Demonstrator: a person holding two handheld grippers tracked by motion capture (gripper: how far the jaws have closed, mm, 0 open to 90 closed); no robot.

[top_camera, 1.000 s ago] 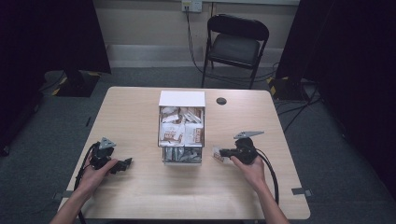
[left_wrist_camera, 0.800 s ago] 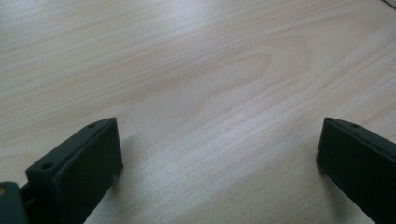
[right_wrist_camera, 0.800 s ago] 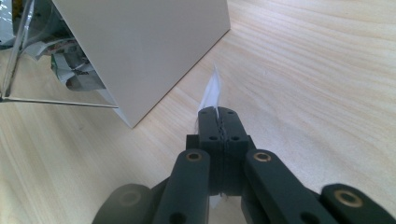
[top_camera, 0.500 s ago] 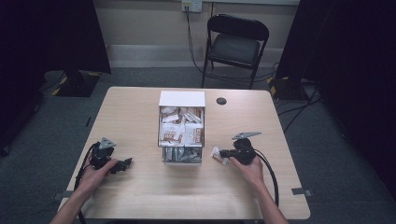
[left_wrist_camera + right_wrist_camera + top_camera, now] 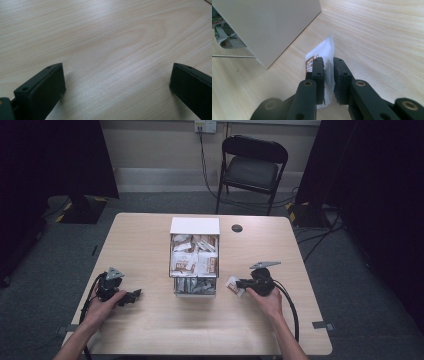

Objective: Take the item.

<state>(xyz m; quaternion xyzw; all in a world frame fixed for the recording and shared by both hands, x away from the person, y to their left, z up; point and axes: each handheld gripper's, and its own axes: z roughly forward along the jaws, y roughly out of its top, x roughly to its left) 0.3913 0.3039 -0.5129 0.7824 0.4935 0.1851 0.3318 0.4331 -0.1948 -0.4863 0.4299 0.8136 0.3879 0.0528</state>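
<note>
A white box [image 5: 194, 226] stands mid-table, packed with several white-and-brown sachets [image 5: 194, 261]. My right gripper [image 5: 239, 284] sits just right of the box's front corner, shut on a white sachet with a brown label [image 5: 233, 285]. In the right gripper view the sachet [image 5: 322, 53] sticks out between the two black jaws of my right gripper [image 5: 328, 65], next to the box's white side wall [image 5: 269, 25]. My left gripper [image 5: 134, 296] rests low over the table near the front left, held in a hand. In the left gripper view my left gripper [image 5: 116, 75] stands open over bare wood, its jaws wide apart.
The wooden table [image 5: 150, 330] has a small black disc [image 5: 237, 228] behind the box on the right. A black folding chair [image 5: 252, 167] stands beyond the far edge. Cables trail from both grippers towards the front edge.
My right gripper has shifted left towards the box with the sachet in it. The left gripper has stayed in place.
</note>
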